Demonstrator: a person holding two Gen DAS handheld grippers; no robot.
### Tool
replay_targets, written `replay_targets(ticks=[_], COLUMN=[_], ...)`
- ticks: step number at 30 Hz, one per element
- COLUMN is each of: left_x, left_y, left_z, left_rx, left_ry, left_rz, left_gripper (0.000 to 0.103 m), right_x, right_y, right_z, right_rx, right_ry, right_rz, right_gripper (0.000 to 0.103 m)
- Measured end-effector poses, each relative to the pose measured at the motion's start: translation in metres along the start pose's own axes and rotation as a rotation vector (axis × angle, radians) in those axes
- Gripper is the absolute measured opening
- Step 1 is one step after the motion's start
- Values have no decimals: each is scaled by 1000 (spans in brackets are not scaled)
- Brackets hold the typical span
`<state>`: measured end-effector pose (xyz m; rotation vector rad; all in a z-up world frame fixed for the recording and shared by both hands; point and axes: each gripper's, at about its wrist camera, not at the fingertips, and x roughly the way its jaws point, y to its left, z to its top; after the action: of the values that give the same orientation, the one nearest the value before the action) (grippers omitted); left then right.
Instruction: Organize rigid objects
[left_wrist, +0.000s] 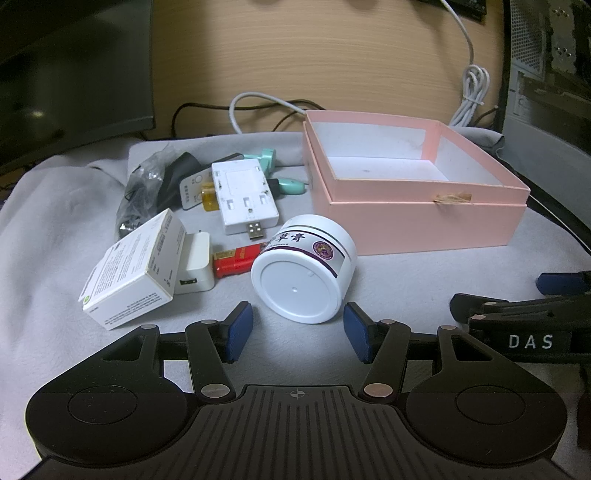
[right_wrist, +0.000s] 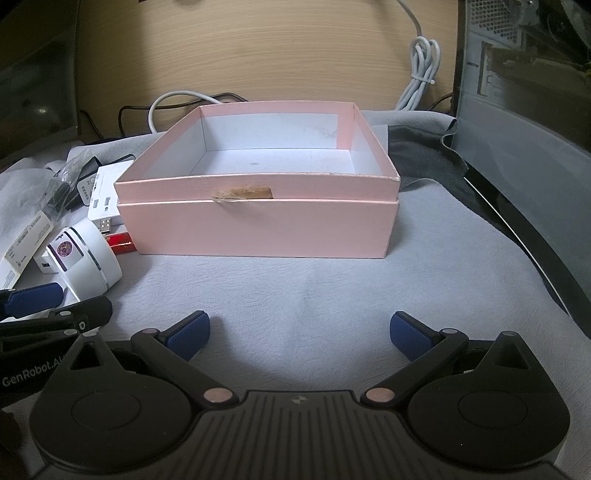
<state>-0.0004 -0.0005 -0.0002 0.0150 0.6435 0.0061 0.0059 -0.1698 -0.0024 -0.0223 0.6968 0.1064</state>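
While our right wrist view takes in the whole pink box (right_wrist: 258, 229) and its bare white floor, only our left wrist view shows the full clutter beside it. There the white jar (left_wrist: 304, 271) lies on its side on the grey cloth (left_wrist: 406, 288), flat end facing us, axis running away toward the box. Our left gripper (left_wrist: 298, 328) gapes wide just short of it, holding nothing; our right gripper (right_wrist: 300, 334) is spread and empty too.

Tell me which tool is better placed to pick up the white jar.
Probably the left tool: the white jar lies just ahead of its open blue pads. The right tool faces the empty pink box.
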Motion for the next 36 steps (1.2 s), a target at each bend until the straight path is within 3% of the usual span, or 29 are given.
replay_targets(ticks=[4, 13, 17, 19, 24, 27, 32, 33, 35, 36], left_x=[0, 0, -4, -10, -46, -70, -87, -89, -89, -89], left_y=[1, 1, 9, 19, 55, 81, 131, 139, 157, 165], left_z=[-1, -1, 0, 1, 7, 10, 13, 11, 11, 11], left_rx=[-4, -5, -35, -60, -142, -146, -205, -222, -263, -281], left_ry=[0, 0, 4, 18, 12, -12, -5, -1, 9, 10], left_rz=[-2, -2, -36, -60, -100, -108, -40, -30, -13, -10], left_gripper=[60, 60, 58, 57, 55, 55, 55, 55, 55, 55], right_x=[4, 5, 10, 9, -26, -36, -24, -19, -9, -7], right_y=[-6, -2, -5, -3, 19, 42, 70, 74, 82, 84], right_z=[9, 13, 22, 27, 37, 48, 70, 73, 76, 74], right_rx=[-23, -39, -84, -105, -149, -185, -177, -182, -192, -196], right_ry=[53, 104, 142, 159, 19, -2, -1, -1, 1, 9], right_rz=[38, 30, 71, 88, 214, 322, 419, 422, 420, 427], right_gripper=[103, 103, 103, 95, 93, 93, 93, 92, 79, 63])
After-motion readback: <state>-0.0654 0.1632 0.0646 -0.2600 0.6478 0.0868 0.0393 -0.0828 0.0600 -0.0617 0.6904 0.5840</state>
